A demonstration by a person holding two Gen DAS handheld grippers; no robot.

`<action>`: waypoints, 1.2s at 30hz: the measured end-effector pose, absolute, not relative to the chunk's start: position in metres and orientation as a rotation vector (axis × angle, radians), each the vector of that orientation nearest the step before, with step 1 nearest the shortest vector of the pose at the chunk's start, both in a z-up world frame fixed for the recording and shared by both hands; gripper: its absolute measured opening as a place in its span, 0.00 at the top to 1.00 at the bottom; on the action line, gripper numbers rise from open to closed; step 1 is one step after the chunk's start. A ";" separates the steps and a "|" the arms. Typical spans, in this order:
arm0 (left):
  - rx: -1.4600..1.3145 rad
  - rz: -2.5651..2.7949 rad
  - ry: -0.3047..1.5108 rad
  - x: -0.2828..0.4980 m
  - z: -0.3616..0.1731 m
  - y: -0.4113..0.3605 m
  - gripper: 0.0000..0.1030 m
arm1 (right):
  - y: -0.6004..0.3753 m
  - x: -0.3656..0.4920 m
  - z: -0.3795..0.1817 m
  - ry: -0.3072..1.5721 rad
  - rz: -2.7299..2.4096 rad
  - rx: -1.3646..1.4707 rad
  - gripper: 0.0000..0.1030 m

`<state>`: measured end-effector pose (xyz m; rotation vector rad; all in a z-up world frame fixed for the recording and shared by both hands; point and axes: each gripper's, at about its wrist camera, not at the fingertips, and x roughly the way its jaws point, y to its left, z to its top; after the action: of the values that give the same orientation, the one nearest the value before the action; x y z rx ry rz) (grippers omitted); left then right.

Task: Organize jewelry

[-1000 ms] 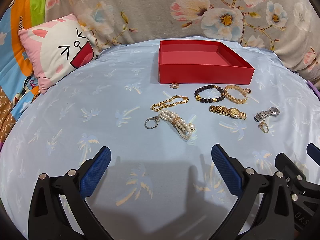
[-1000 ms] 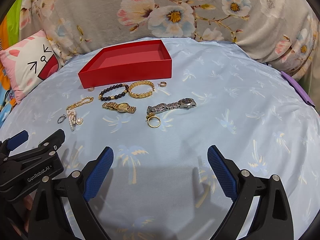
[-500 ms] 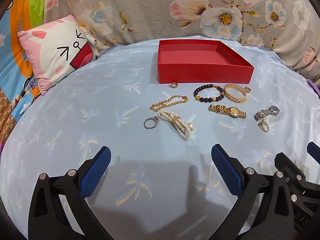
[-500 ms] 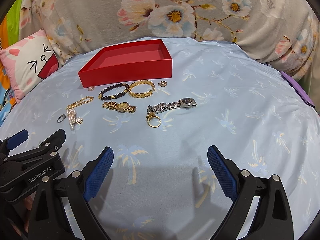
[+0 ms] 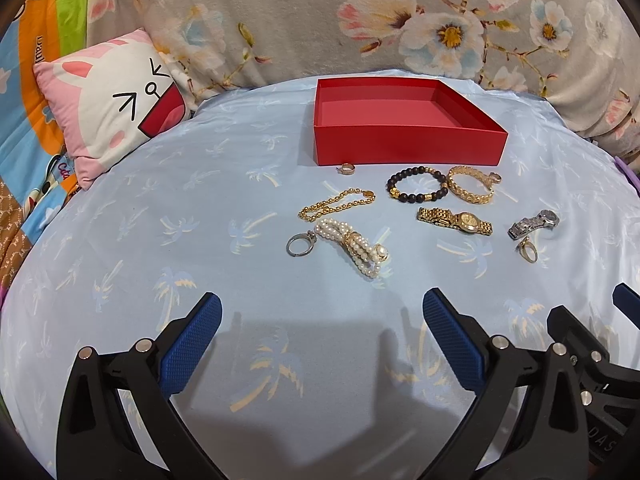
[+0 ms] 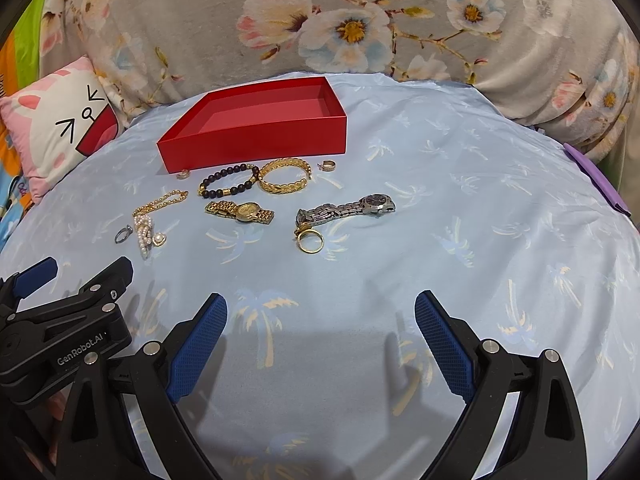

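Left wrist view: the left gripper (image 5: pixel 322 334) is held wide open and empty; the pearl bracelet (image 5: pixel 354 244) lies near on the blue sheet (image 5: pixel 160 208), before the empty red box (image 5: pixel 408 148). It is judged light, limp, best pinched mid-strand

Right wrist view: the right gripper (image 6: pixel 320 332) is likewise spread, unloaded; the gold ring (image 6: pixel 310 242) touches the silver watch (image 6: pixel 346 208), its contact hard to resolve

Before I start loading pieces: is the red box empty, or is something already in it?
Empty. The red box shows only bare red floor in both views; part of the floor is hidden behind the near wall.
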<state>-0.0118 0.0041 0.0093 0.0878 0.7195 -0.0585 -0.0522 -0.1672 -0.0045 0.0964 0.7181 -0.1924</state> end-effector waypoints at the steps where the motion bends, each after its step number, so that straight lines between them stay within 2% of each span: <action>1: 0.087 -0.059 0.720 -0.012 0.009 0.004 0.05 | -0.167 -0.052 -0.005 0.718 -0.192 0.098 0.09; 10: -0.050 -0.055 0.770 -0.006 0.002 0.026 0.05 | -0.172 -0.051 -0.009 0.753 -0.190 0.120 0.09; 16: -0.044 -0.071 0.794 0.005 0.004 0.038 0.05 | -0.185 -0.052 0.002 0.726 -0.176 0.130 0.09; 25: 0.013 -0.136 0.798 0.034 0.012 -0.001 0.06 | -0.199 -0.039 -0.002 0.792 -0.186 0.166 0.09; 28: 0.036 -0.163 0.838 0.046 0.004 -0.015 0.17 | -0.201 -0.038 -0.002 0.794 -0.194 0.154 0.09; 30: 0.026 -0.180 0.873 0.052 -0.002 -0.019 0.37 | -0.203 -0.037 -0.001 0.795 -0.193 0.160 0.09; 32: 0.032 -0.176 0.876 0.053 -0.005 -0.021 0.39 | -0.206 -0.037 0.001 0.795 -0.193 0.168 0.09; 34: 0.040 -0.181 0.873 0.053 -0.005 -0.022 0.47 | -0.208 -0.035 0.001 0.794 -0.193 0.172 0.09; 36: 0.045 -0.183 0.865 0.053 -0.004 -0.023 0.66 | -0.208 -0.033 0.002 0.797 -0.191 0.175 0.09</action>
<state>0.0529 -0.0231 -0.0044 0.0453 0.8647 -0.1830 -0.0327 -0.2083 0.0018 0.1746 0.7971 -0.1910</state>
